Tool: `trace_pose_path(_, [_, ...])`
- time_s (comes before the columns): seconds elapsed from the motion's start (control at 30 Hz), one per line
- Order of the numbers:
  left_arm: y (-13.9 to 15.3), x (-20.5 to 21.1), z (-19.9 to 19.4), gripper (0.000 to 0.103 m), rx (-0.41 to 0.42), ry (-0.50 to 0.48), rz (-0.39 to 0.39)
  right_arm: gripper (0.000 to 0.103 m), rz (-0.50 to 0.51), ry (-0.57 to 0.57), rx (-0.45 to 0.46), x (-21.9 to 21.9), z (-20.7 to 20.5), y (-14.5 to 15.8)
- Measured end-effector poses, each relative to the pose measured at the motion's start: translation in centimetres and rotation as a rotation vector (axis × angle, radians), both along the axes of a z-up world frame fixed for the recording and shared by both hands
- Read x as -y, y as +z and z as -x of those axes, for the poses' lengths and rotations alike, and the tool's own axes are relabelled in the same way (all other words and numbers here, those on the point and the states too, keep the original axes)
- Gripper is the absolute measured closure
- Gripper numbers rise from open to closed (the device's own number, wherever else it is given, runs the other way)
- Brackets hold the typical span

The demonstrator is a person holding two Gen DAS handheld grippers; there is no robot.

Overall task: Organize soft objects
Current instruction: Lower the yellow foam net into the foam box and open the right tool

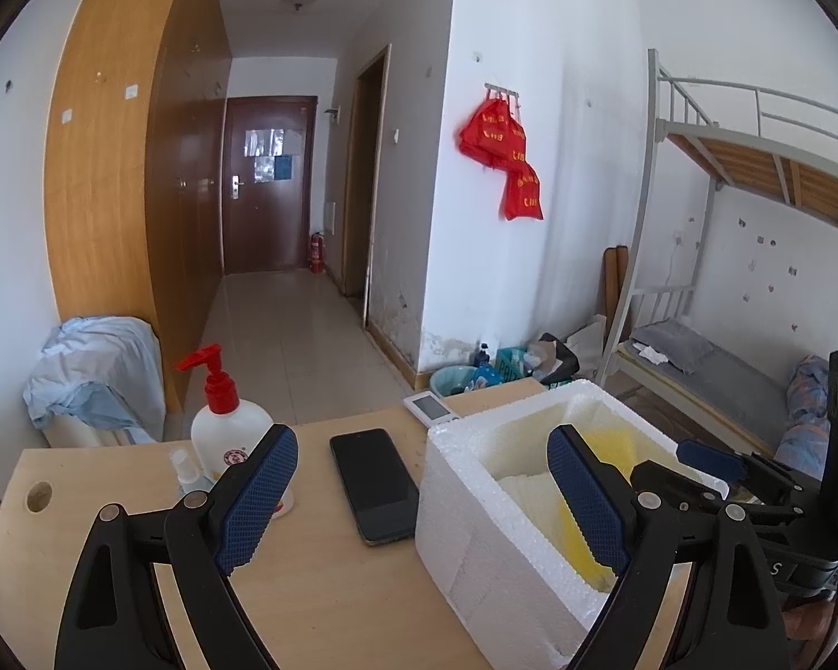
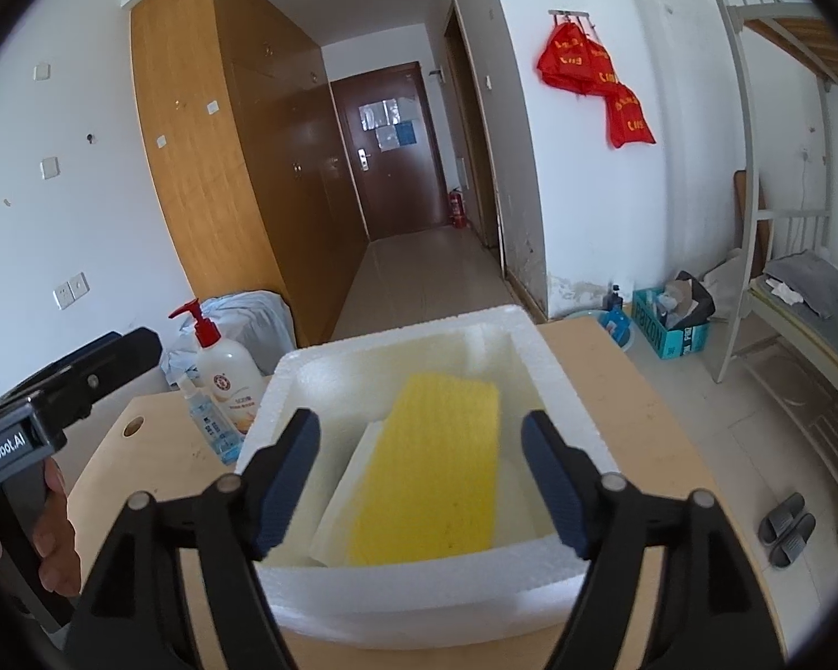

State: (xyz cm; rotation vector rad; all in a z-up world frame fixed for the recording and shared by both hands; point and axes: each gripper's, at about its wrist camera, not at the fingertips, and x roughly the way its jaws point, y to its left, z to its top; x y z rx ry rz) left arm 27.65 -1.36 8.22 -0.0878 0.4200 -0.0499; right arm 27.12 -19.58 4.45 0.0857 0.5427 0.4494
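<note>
— What sort of place is this?
— A dormitory room. A metal bunk bed (image 1: 743, 178) stands against the wall.
— Anything else?
— Left of the bunk bed, tall wooden wardrobes (image 1: 128, 184) line a tiled corridor to a brown entrance door (image 1: 268, 178). Red bags (image 1: 503, 151) hang between door and bunk bed.

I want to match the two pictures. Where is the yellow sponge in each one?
Left wrist view: the sponge is at lower right, inside the foam box, partly hidden behind a gripper finger.
Right wrist view: the sponge lies at centre, low in the picture, in the same box.
Shared landmark: the red-capped pump bottle left of the box.
</note>
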Motion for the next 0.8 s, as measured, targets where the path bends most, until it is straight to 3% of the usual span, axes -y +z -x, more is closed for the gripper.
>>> trace_pose_path(0.7, [0.8, 0.4, 2.7, 0.012, 0.017, 0.001, -0.021, 0.021, -0.021, -0.021, 0.015, 1.0, 2.6, 0.7])
trace_pose_path(0.8, [1.2, 0.3, 3.9, 0.012, 0.028, 0.009, -0.025, 0.012, -0.003, -0.021, 0.028, 0.8, 3.4, 0.9])
